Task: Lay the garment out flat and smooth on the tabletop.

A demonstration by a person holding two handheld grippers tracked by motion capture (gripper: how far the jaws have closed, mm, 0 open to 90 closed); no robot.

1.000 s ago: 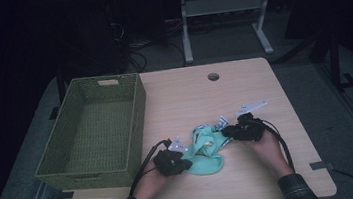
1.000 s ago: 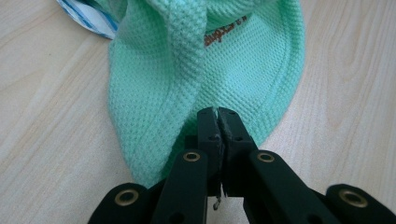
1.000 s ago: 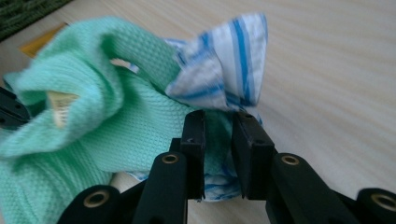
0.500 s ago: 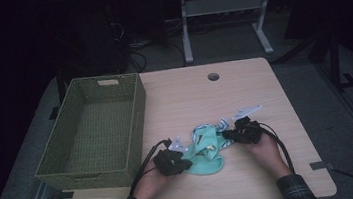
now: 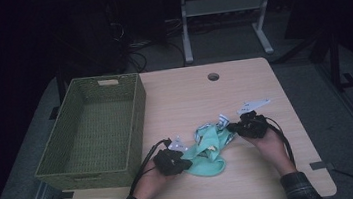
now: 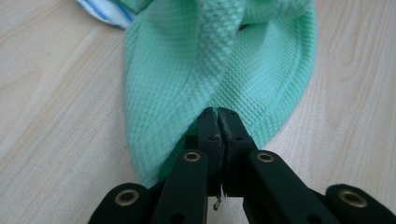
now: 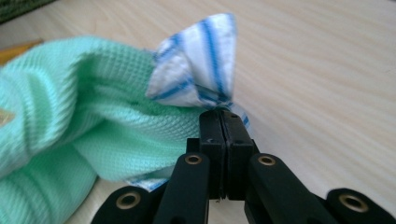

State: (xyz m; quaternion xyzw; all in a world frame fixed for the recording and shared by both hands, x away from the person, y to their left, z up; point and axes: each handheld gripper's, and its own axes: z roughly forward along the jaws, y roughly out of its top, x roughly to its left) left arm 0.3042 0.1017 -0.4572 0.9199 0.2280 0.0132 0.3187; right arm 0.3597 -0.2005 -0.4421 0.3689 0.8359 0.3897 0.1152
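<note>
Your left gripper [image 5: 186, 163] sits at the near left edge of the crumpled mint-green waffle cloth [image 5: 209, 151] on the wooden table [image 5: 189, 98]; in the left gripper view its jaws are pressed together on a fold of that cloth [image 6: 219, 60]. Your right gripper [image 5: 232, 129] lies at the cloth's far right side; its jaws have just been closing and now pinch the white, blue-striped corner [image 7: 201, 65] of the cloth, which stands up above the tips. The cloth lies bunched between your two hands, toward the near edge of the table; the green woven basket [image 5: 140, 108] stands well to its left.
</note>
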